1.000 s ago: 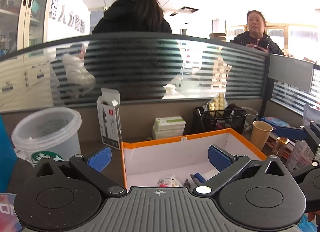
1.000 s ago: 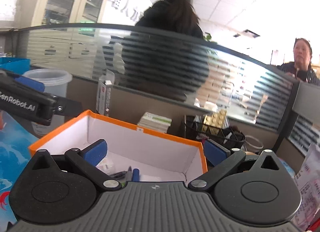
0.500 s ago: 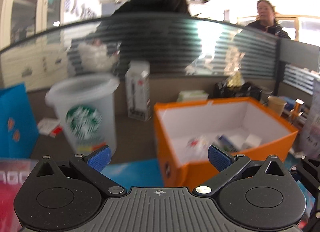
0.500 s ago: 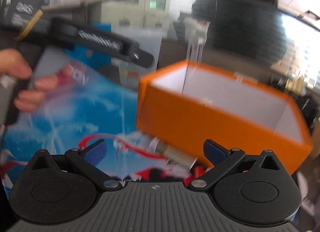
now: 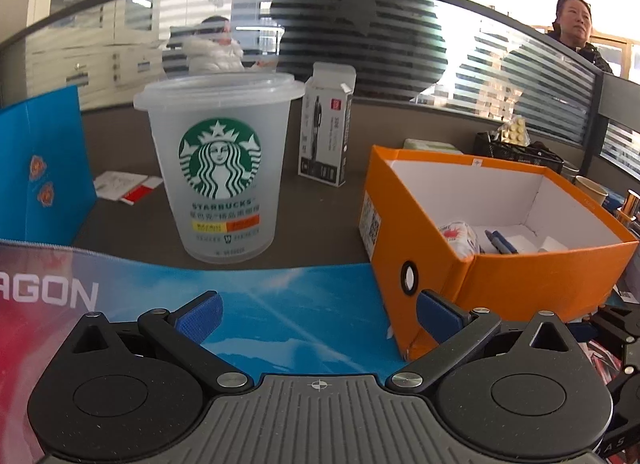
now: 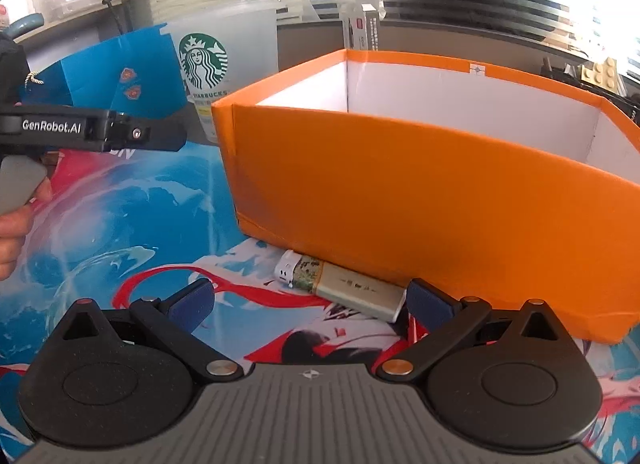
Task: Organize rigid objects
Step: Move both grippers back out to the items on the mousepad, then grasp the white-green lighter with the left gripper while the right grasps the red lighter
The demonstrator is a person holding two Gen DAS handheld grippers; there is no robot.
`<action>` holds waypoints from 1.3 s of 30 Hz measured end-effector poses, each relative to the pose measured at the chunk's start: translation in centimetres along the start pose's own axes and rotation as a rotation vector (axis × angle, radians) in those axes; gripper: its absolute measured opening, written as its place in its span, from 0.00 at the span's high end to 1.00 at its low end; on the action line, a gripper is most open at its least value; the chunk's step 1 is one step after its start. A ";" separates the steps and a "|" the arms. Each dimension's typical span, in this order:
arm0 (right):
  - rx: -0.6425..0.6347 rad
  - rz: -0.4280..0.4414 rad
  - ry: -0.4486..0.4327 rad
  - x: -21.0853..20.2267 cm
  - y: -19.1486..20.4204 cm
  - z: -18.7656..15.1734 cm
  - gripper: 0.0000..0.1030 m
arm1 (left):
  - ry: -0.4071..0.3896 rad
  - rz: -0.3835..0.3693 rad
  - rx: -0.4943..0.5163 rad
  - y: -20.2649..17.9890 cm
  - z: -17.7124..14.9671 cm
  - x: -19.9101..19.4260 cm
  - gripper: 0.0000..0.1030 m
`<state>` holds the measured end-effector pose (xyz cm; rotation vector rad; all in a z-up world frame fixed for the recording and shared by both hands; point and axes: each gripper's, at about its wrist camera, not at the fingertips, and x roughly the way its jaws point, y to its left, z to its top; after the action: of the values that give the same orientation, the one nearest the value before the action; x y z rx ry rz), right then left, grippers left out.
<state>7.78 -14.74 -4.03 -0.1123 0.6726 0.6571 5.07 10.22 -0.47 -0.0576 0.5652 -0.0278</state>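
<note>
While some pens (image 5: 498,242) lay in the orange box (image 6: 420,200), a lighter (image 6: 340,290) sat just outside; both grippers, left (image 5: 318,314) & right (image 6: 308,300), gaped, holding nothing.

Box (image 6: 420,200): matt orange card outside, plain white inside. Cup (image 5: 218,168): frosted translucent plastic, printed green logo. Lighter (image 6: 344,288): brushed metal-look body, white plastic cap. Mat (image 6: 132,224): smooth printed surface, slight sheen. Left tool (image 5: 318,314) and right tool (image 6: 308,302): speckled matt black plastic, ribbed grey centre, blue textured pads (image 5: 200,314), shiny metal rivets. Counter (image 5: 132,224): matt brown.
</note>
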 end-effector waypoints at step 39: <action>-0.092 -0.213 -0.053 -3.7 -1.1 -4.8 0.37 | 0.167 0.243 -0.168 -4.1 -4.3 2.2 0.00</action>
<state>3.66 -19.05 -5.68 -0.2473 0.5702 0.4838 4.55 5.83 -4.99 -0.1508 0.7375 0.2533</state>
